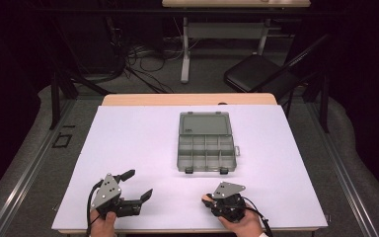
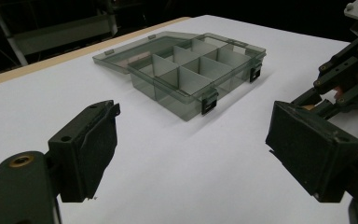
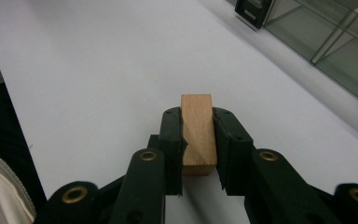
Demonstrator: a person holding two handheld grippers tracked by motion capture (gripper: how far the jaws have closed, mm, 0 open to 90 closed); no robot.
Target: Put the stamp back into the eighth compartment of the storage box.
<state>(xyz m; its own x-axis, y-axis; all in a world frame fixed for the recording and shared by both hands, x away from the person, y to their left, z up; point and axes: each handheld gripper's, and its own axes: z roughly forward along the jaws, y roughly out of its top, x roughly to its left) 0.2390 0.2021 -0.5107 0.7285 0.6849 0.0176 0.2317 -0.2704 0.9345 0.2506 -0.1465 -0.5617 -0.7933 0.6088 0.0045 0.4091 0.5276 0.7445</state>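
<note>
A small wooden block (image 3: 196, 130) sits between the two black pads of my right gripper (image 3: 198, 140), which is shut on it just above the white table top (image 3: 98, 70). In the high view that gripper (image 1: 209, 200) is at the near edge, right of centre, with the block's end (image 1: 206, 198) showing at its left. My left gripper (image 1: 138, 183) is at the near left, open with nothing between its jaws (image 2: 191, 144). A clear grey compartment box (image 1: 206, 148) lies open in the middle of the table, lid folded back; its compartments (image 2: 191, 70) look empty.
The white table top (image 1: 128, 143) has a wooden strip along its far edge. Beyond it stand a black chair (image 1: 256, 74), table legs and cables on the floor. In the left gripper view, my right gripper (image 2: 349, 88) shows at the right edge.
</note>
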